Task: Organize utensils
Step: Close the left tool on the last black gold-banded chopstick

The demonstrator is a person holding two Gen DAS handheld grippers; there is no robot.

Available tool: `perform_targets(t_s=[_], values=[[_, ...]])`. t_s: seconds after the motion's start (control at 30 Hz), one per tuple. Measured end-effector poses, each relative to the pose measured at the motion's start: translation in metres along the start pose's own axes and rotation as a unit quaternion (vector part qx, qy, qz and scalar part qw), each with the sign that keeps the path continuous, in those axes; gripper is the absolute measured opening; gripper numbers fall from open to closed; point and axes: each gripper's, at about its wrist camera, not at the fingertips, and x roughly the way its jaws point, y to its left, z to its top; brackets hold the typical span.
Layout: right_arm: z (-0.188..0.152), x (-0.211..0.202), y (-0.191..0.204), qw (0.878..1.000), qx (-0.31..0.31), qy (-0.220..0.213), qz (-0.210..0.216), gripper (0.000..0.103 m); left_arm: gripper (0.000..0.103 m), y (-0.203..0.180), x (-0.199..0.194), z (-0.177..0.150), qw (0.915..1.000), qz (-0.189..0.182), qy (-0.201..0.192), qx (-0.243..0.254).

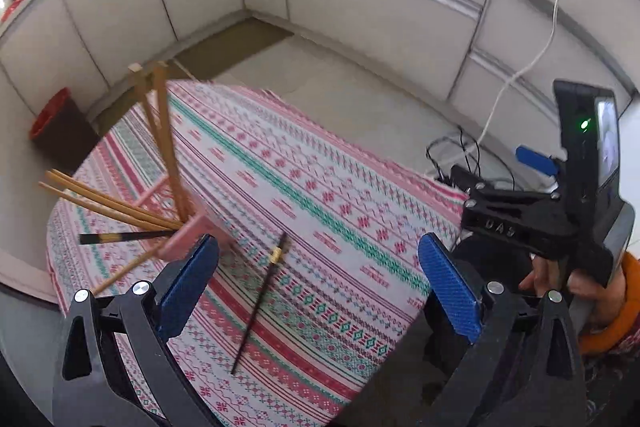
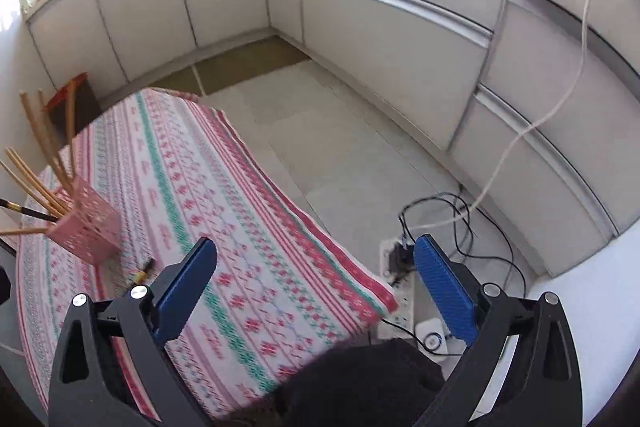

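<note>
Counter, patterned cloth: far and right edges drop to bare tiled floor, broad middle strip unoccupied. Pink holder with wooden chopsticks near left edge; one black chopstick loose beside it. Left hand-held gripper and right hand-held gripper released, empty; cables on floor right.

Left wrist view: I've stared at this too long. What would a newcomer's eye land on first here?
First the patterned tablecloth in pink, green and white, filling the middle. Next the pink perforated holder at its left, bristling with wooden chopsticks, plus one black-and-gold chopstick poking out sideways. A lone black chopstick lies flat on the cloth between the open left gripper's blue pads, and the right gripper juts in at the right edge.
</note>
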Motion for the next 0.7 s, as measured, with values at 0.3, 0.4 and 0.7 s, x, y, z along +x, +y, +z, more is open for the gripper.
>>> perform_targets(t_s=[0.3, 0.4, 0.7], values=[[-0.011, 0.019, -0.048, 0.998, 0.043, 0.030, -0.019, 0.096, 0.093, 0.029, 0.142, -0.020, 0.9848, 0.042, 0.163, -0.042], [-0.011, 0.016, -0.039, 0.999, 0.021, 0.028, -0.015, 0.096, 0.089, 0.037, 0.162, -0.020, 0.9823, 0.045, 0.175, -0.047], [-0.011, 0.022, -0.029, 0.999, 0.008, 0.043, -0.002, 0.096, 0.058, 0.065, 0.179, -0.032, 0.9796, 0.015, 0.189, -0.067]])
